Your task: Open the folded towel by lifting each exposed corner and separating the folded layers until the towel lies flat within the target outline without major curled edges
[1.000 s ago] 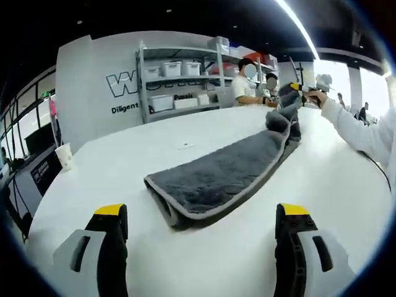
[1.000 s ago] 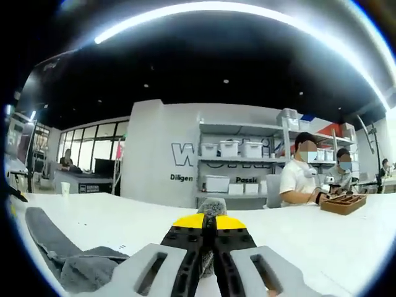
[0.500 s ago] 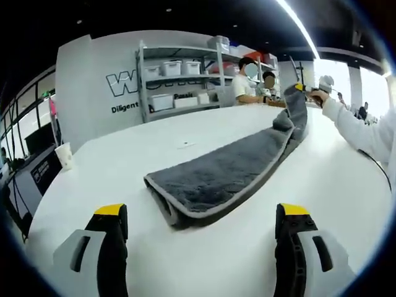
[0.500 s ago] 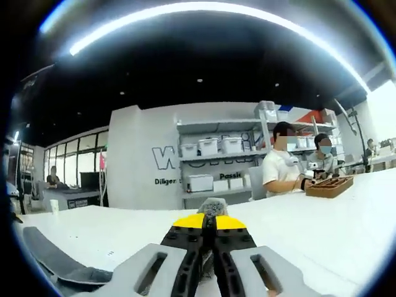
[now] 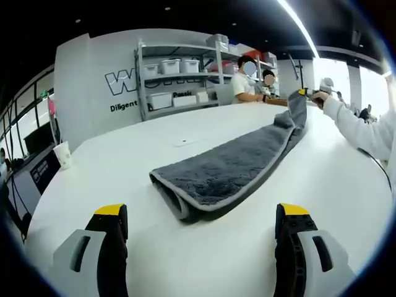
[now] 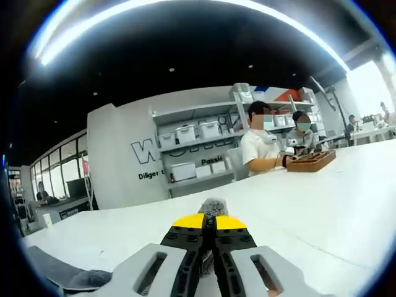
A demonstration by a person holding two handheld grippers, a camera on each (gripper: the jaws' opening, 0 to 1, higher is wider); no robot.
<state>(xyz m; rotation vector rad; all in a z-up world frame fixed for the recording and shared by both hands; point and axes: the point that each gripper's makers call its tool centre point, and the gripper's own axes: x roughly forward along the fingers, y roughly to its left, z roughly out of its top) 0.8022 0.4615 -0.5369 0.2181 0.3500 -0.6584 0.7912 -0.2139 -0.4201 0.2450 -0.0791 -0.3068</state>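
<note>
A dark grey towel (image 5: 229, 167) with a pale hem lies folded lengthwise on the white table (image 5: 124, 161), its near folded end thick and rounded. Its far end rises off the table to my right gripper (image 5: 303, 93), held by a person's hand at the upper right. My left gripper (image 5: 201, 213) stands open above the near table, short of the towel's near end, with nothing between its jaws. In the right gripper view my right gripper (image 6: 208, 221) is shut on a tuft of the towel (image 6: 211, 207); more towel (image 6: 74, 278) trails at the lower left.
A paper cup (image 5: 63, 154) stands at the table's far left edge. Shelves with white bins (image 5: 179, 80) line the back wall. Two people sit at the table's far side near a wooden tray (image 6: 311, 161). A white sleeve (image 5: 362, 130) reaches in from the right.
The right gripper has kept the towel's far end raised and tilted, so its view rolled. The towel's near end shifted slightly toward the right. The left gripper stayed open in place.
</note>
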